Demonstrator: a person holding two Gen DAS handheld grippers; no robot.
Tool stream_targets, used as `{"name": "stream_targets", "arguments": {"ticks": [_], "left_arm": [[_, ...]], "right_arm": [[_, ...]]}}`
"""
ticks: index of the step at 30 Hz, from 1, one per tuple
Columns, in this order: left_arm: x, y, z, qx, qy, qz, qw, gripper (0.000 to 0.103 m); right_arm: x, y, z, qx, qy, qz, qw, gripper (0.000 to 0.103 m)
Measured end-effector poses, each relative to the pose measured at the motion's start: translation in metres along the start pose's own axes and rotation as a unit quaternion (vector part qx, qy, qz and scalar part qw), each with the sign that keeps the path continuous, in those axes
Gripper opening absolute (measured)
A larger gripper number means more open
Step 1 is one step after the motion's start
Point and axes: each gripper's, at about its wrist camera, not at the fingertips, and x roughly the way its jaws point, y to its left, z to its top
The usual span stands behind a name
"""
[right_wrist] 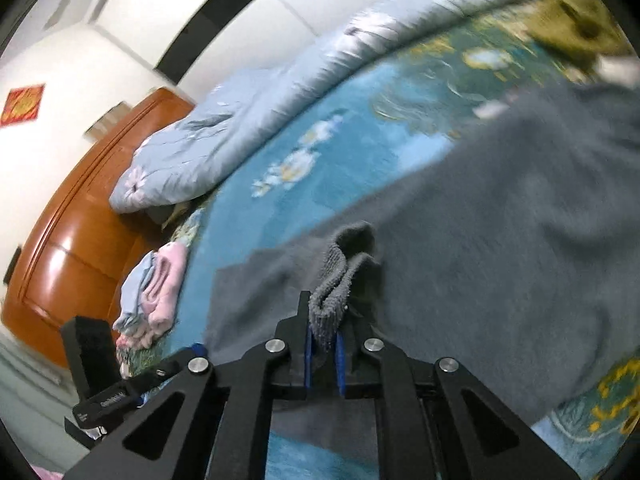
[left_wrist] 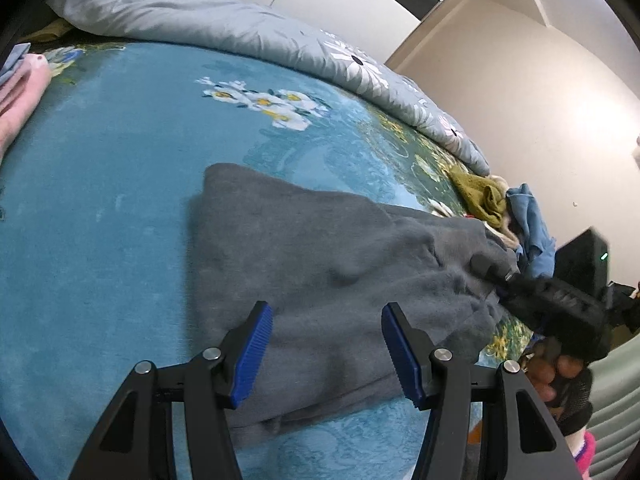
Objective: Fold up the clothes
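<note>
A grey fleece garment (left_wrist: pixel 320 256) lies partly folded on the blue flowered bedspread (left_wrist: pixel 120 168). My left gripper (left_wrist: pixel 326 350) is open, its blue pads (left_wrist: pixel 254 354) just above the garment's near edge. My right gripper (right_wrist: pixel 324 336) is shut on a bunched edge of the grey garment (right_wrist: pixel 480 248). In the left wrist view the right gripper (left_wrist: pixel 494 270) grips the garment's right end.
A light blue floral quilt (left_wrist: pixel 224 24) lies along the far side of the bed. Folded pink and blue clothes (right_wrist: pixel 156 292) sit near the wooden headboard (right_wrist: pixel 80 224). A heap of olive and blue clothes (left_wrist: pixel 504 208) lies past the garment's right end.
</note>
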Motion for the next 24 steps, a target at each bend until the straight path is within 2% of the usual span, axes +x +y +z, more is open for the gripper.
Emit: {"name": "stream_targets", "arguments": {"ticks": [5,6,9,11,13,16,20,24], "left_arm": [[-0.005,0.005,0.003,-0.01,-0.01,0.004,0.9999,0.061],[-0.006,0.007,0.003,-0.011,-0.01,0.006,0.9999,0.061],[-0.002,0.011,0.002,-0.016,-0.003,0.013,0.9998,0.061],[0.001,0.013,0.001,-0.019,0.002,0.017,0.9997,0.061],[0.004,0.016,0.0,-0.024,0.008,0.018,0.9995,0.061],[0.006,0.016,0.0,-0.024,0.011,0.019,0.9995,0.061],[0.005,0.015,-0.001,-0.022,0.012,0.021,0.9995,0.061],[0.005,0.017,-0.002,-0.024,0.015,0.021,0.9994,0.061]], "right_arm": [[-0.003,0.031,0.006,-0.019,0.0,0.133,0.991,0.008],[0.0,0.028,0.004,-0.019,0.006,0.123,0.992,0.008],[0.018,0.005,-0.006,-0.007,0.042,0.045,0.998,0.008],[0.025,-0.017,-0.017,0.022,0.059,0.024,0.998,0.009],[0.024,-0.027,-0.024,0.033,0.062,0.015,0.997,0.011],[0.019,-0.03,-0.029,0.032,0.061,-0.003,0.998,0.027],[0.018,-0.032,-0.029,0.031,0.063,-0.016,0.997,0.038],[0.03,-0.033,-0.025,0.058,0.056,-0.007,0.997,0.045]]}}
